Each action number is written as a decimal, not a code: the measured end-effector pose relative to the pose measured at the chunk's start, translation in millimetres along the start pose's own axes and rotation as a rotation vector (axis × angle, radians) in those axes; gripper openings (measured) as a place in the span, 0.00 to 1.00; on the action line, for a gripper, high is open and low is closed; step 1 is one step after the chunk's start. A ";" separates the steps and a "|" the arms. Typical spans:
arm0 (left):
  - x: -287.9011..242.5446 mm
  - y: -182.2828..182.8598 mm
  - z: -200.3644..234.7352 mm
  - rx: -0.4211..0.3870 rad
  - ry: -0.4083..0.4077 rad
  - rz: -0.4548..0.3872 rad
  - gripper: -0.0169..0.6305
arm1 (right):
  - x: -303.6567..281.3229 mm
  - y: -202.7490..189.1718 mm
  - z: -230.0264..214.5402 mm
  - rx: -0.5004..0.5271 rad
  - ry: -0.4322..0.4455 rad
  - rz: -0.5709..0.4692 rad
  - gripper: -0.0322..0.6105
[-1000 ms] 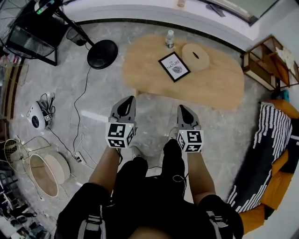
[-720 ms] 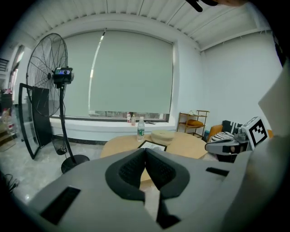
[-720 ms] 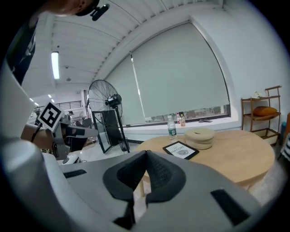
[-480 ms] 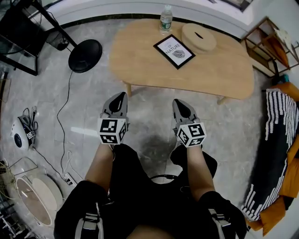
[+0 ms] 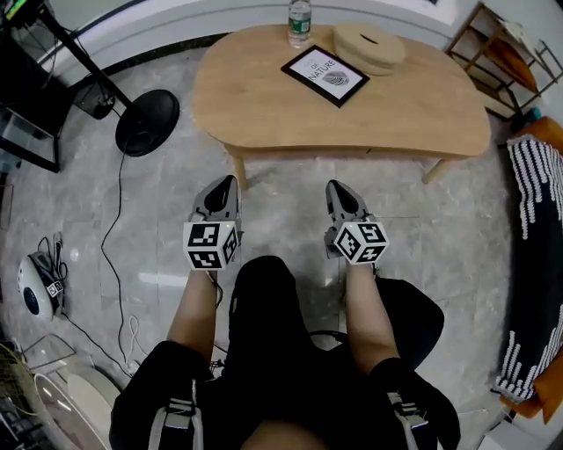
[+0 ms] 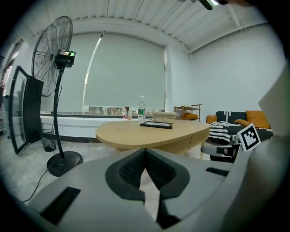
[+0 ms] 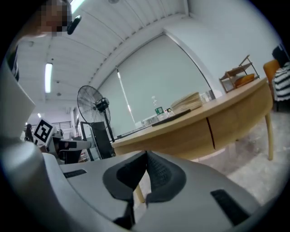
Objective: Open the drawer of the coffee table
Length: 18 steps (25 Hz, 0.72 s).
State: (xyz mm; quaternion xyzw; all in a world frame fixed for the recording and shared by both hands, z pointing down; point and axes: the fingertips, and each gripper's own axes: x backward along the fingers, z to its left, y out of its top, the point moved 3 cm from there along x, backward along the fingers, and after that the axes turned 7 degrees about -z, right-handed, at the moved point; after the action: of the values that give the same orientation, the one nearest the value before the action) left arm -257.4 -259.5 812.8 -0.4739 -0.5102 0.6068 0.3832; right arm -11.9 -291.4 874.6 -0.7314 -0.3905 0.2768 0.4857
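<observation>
left gripper (image 5: 226, 183): jaws are seen pressed together in its own view (image 6: 145, 152), with nothing pinched between the pads. It's held low over the floor and pointed at the table.

right gripper (image 5: 337, 187): same deal, pads closed tip to tip (image 7: 146, 156) and nothing caught in them. It's held level with the left one, with a gap left between the two.

coffee table (image 5: 264, 101): light wood with an oval top, found straight ahead of both grippers. Its near edge is close to the tips but isn't touched by either.

drawer (image 7: 190, 136): built into the side panel facing the grippers and shut flush with it. One edge is given away by a dark vertical seam (image 7: 210, 132). No handle can be made out.

on the tabletop: a water bottle (image 5: 300, 21), a black-framed picture (image 5: 325, 75) laid flat and a round wooden box (image 5: 369, 46) are all grouped toward the far side.

fan (image 6: 53, 50): a black pedestal type, parked left of the table. Its round base (image 5: 148, 122) is seen on the floor.

floor (image 5: 290, 189): grey stone-look tiles, with a cable trailed across the left side.

right edge: a black-and-white striped throw (image 5: 535, 264) is draped there, well apart from the grippers.
</observation>
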 end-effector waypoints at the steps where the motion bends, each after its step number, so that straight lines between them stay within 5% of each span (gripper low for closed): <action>1: 4.2 -1.8 -0.4 0.000 -0.002 0.008 0.06 | 6.3 -4.5 -2.6 -0.030 -0.006 0.004 0.07; 8: 9.8 -16.7 8.1 0.020 -0.011 0.033 0.06 | 19.1 -13.1 -37.2 -0.254 -0.032 -0.051 0.08; 10: 5.6 -20.2 4.0 0.021 -0.049 0.062 0.16 | 19.0 -18.3 -50.8 -0.355 -0.027 -0.071 0.07; 12: -2.1 -19.3 -0.8 0.009 -0.092 0.068 0.34 | 18.2 -19.2 -67.6 -0.477 -0.003 -0.108 0.36; 18: -31.8 -25.9 12.5 0.037 -0.141 0.063 0.41 | 1.4 -26.9 -121.2 -0.678 -0.031 -0.169 0.47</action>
State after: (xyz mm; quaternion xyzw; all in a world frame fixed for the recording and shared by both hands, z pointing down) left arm -261.8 -288.1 844.5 -0.4389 -0.5092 0.6598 0.3357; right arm 75.8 -344.2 944.9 -0.8120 -0.5268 0.1012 0.2302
